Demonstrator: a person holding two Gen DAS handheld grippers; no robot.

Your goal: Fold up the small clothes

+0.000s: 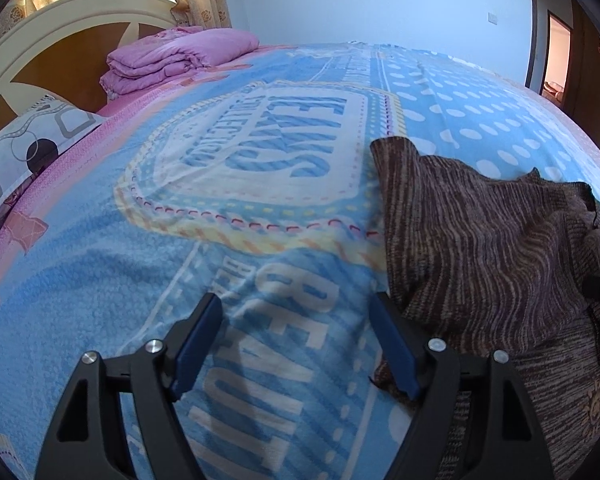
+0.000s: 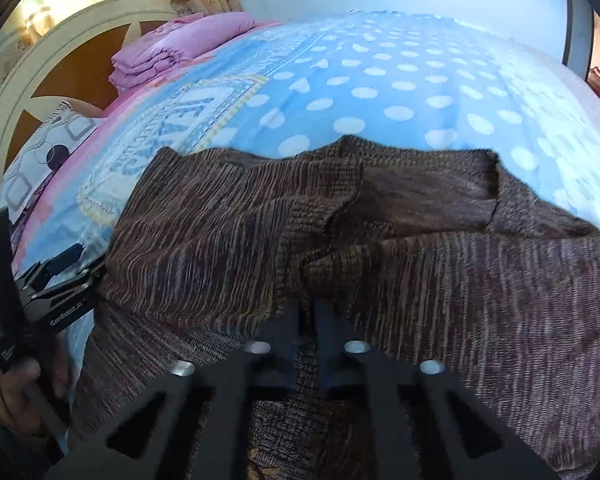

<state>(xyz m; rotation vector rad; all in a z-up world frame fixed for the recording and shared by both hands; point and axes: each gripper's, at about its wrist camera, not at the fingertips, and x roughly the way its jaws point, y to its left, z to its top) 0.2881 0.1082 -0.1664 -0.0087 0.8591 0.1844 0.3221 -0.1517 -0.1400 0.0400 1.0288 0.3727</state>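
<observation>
So the right gripper (image 2: 307,320) has its jaws pinched tight on a fold of the brown knit sweater (image 2: 420,264), which lies rumpled on the blue blanket (image 1: 100,280). Over at the garment's edge, the left gripper (image 1: 296,344) hangs wide open, nothing between its fingers. Pink folded quilt (image 1: 180,60) sits by the headboard (image 1: 60,32).

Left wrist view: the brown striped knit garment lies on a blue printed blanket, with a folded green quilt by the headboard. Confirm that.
Not quite: the folded quilt is pink, not green, as the left wrist view shows. The brown striped knit garment does lie on the blue printed blanket, and the quilt sits by the headboard.
</observation>
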